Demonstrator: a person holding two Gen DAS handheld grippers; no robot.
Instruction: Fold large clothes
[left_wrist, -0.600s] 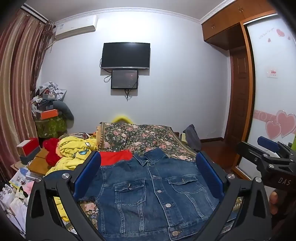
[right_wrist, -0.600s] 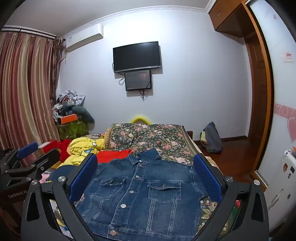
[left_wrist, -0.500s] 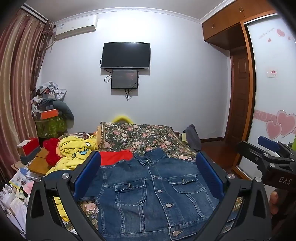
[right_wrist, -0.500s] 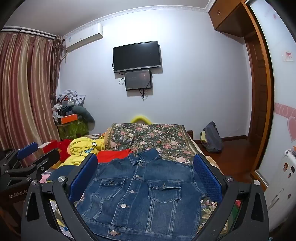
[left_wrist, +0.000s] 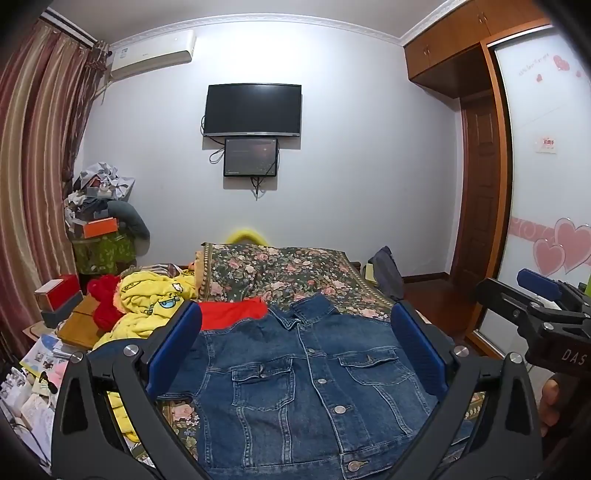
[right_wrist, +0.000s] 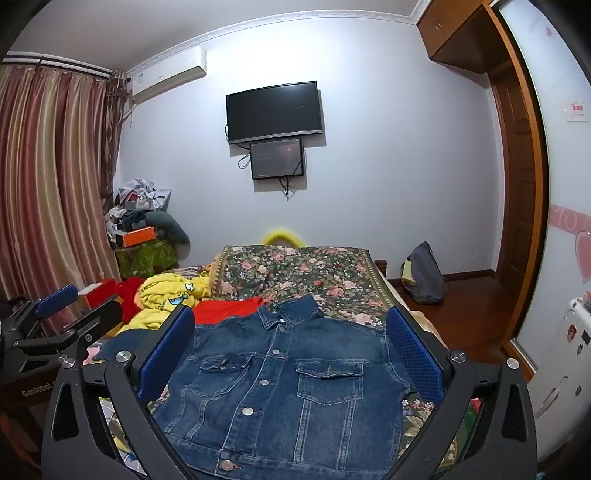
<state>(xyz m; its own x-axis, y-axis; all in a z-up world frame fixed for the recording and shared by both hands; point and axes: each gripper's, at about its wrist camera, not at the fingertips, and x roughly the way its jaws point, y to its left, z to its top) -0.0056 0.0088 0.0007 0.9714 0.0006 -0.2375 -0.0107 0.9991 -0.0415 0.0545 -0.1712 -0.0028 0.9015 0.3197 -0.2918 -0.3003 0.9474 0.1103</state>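
Note:
A blue denim jacket (left_wrist: 306, 384) lies flat, front up and buttoned, on the floral bedspread (left_wrist: 288, 273), collar toward the far wall. It also shows in the right wrist view (right_wrist: 288, 387). My left gripper (left_wrist: 295, 347) is open and empty, held above the jacket's near part. My right gripper (right_wrist: 291, 347) is open and empty, also above the jacket. The right gripper also shows at the right edge of the left wrist view (left_wrist: 535, 295). The left gripper shows at the left edge of the right wrist view (right_wrist: 59, 314).
A red garment (left_wrist: 229, 314) and a yellow cartoon-print garment (left_wrist: 155, 299) lie left of the jacket. Boxes and papers (left_wrist: 55, 332) crowd the left side. A dark bag (right_wrist: 424, 273) stands on the floor at right. A wardrobe door (left_wrist: 546, 221) is at right.

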